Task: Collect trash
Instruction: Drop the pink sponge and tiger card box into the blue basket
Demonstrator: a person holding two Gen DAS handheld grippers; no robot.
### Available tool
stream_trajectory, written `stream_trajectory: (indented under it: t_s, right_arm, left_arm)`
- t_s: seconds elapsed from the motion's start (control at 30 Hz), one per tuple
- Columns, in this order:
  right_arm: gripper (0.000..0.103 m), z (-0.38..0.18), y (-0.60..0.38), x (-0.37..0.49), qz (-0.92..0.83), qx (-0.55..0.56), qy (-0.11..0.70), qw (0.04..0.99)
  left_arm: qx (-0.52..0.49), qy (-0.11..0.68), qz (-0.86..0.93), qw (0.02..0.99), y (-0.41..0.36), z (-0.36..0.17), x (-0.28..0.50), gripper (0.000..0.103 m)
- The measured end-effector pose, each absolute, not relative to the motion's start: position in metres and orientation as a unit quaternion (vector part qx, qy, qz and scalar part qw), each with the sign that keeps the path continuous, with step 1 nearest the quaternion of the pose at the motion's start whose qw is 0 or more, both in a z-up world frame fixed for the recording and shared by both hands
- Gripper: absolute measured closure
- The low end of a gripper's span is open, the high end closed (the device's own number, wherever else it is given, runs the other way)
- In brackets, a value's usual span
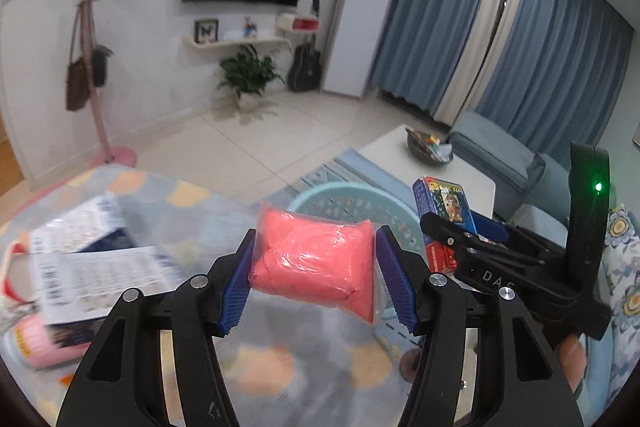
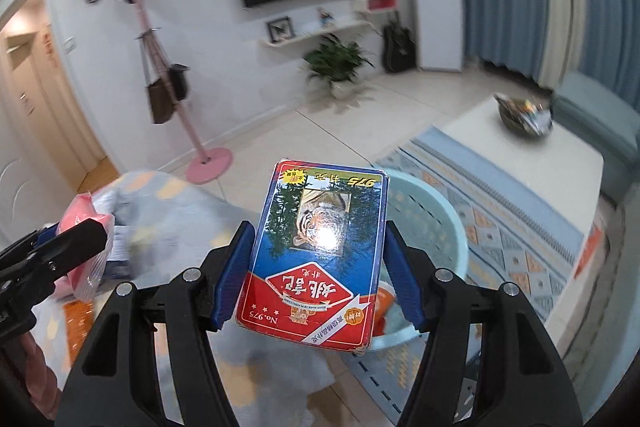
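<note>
Pink soft packet in clear plastic wrap [image 1: 314, 263]: left tongs [image 1: 314, 281] are pinching its ends, film probably slippery | red-and-blue stiff card box [image 2: 316, 259]: right tongs [image 2: 316, 273] are clamping its long edges, probably light | both are hanging near pale blue plastic basket [image 2: 440, 223].

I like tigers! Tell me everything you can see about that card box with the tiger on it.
The card box is a flat cardboard pack, glossy, blue at one end and red at the other, with a tiger picture and Chinese writing. It looks closed. The right gripper pinches its long sides, holding it in the air above a light blue basket.
</note>
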State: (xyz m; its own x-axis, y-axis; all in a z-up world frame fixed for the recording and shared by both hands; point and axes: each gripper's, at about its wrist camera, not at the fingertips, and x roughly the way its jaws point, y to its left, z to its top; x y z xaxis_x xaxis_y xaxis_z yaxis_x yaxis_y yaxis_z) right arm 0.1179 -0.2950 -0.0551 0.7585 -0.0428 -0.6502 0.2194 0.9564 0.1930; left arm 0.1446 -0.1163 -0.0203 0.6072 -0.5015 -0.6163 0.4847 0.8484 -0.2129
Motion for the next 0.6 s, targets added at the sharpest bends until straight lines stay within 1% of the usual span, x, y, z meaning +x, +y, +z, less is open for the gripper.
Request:
stream_trajectory:
  t_s: [0.13,0.37,0.5,0.53,0.57,0.6]
  right_arm:
    - [0.042,-0.087,-0.319,0.136,-0.094,0.148,0.373,0.911]
    - [0.042,-0.140,-0.356,0.162,-0.122,0.177,0.432,0.876]
    - [0.041,-0.155,-0.369,0.165,-0.128,0.193,0.447,0.864]
    - [0.041,-0.158,-0.374,0.165,-0.131,0.200,0.448,0.862]
    - [0.040,-0.159,-0.376,0.165,-0.130,0.205,0.449,0.860]
    - [0.040,-0.161,-0.378,0.165,-0.127,0.211,0.449,0.859]
  left_arm:
    - [0.003,0.381,-0.277,0.882,-0.148,-0.045,0.170,0.046]
    - [0.023,0.422,-0.272,0.865,-0.181,-0.079,0.197,0.046]
    - [0.026,0.435,-0.272,0.858,-0.194,-0.090,0.205,0.044]
    - [0.025,0.434,-0.275,0.858,-0.196,-0.091,0.205,0.038]
    - [0.027,0.434,-0.273,0.858,-0.198,-0.091,0.206,0.028]
    - [0.026,0.431,-0.270,0.861,-0.198,-0.091,0.206,0.025]
